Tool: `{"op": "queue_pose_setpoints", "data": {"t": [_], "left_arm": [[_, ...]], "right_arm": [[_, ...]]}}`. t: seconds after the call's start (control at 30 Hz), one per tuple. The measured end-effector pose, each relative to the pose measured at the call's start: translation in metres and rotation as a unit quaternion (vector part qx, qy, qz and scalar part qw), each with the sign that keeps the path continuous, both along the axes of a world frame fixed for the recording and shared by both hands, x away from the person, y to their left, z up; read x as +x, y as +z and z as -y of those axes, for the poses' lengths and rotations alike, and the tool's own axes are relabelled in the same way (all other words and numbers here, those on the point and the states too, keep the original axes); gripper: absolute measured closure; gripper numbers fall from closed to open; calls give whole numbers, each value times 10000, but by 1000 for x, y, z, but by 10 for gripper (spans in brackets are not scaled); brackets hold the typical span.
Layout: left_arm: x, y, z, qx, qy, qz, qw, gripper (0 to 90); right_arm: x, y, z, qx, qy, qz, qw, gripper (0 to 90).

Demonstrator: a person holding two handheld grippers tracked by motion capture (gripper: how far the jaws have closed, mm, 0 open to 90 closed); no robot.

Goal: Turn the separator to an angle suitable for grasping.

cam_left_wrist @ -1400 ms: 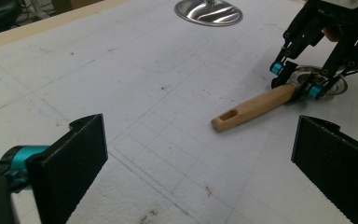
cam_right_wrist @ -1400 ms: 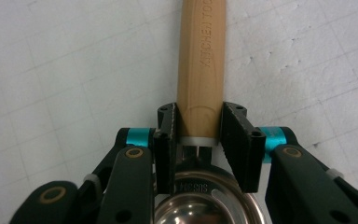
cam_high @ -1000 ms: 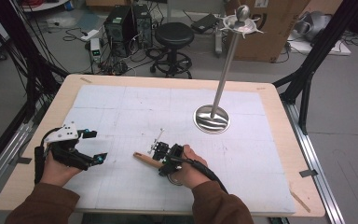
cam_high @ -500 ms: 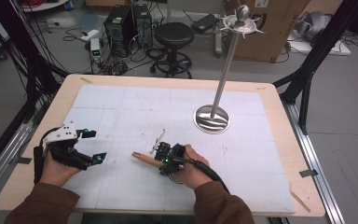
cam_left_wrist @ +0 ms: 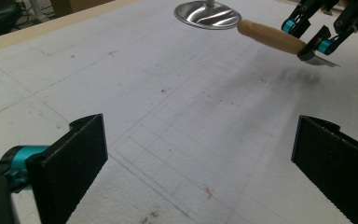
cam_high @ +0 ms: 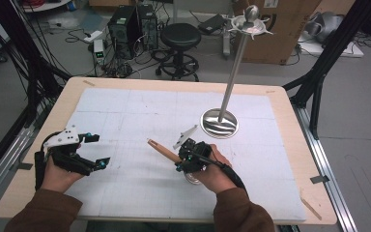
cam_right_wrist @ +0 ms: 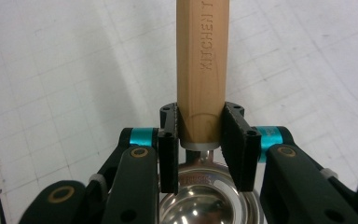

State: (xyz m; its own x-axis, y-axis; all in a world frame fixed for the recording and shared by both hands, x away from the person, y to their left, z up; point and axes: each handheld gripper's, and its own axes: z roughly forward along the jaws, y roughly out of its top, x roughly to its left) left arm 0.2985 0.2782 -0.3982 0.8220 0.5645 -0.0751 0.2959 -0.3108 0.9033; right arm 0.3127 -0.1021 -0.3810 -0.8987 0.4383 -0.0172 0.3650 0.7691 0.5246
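A scoop with a wooden handle (cam_right_wrist: 201,60) and a round steel bowl (cam_right_wrist: 205,200) is clamped in my right gripper (cam_right_wrist: 201,140), whose pads press the handle where it meets the metal neck. In the high view the right gripper (cam_high: 183,159) sits at the table's front middle. There the handle (cam_high: 162,150) points left and away, and the bowl (cam_high: 192,178) is under the hand. My left gripper (cam_high: 99,150) rests at the front left with its jaws wide apart and nothing between them. The left gripper view looks between its own black jaws (cam_left_wrist: 200,172) at the lifted handle (cam_left_wrist: 270,37).
A steel stand with a round base (cam_high: 219,122), a tall pole and a hooked top (cam_high: 250,21) rises right of centre, just beyond the right hand. The white gridded sheet (cam_high: 140,111) covers the wooden table. A stool and computers stand on the floor behind.
The right hand has lifted and shifted right toward the stand with the scoop, so the handle now hangs above the sheet. The left hand has stayed put.
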Motion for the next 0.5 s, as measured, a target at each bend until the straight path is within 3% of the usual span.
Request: {"op": "queue_pose_setpoints", "data": {"t": [0.5], "left_arm": [[1,2,2,-29,-34,28,10000,40]], "right_arm": [[-3,17,24,325,-215,280,9988,689]]}}
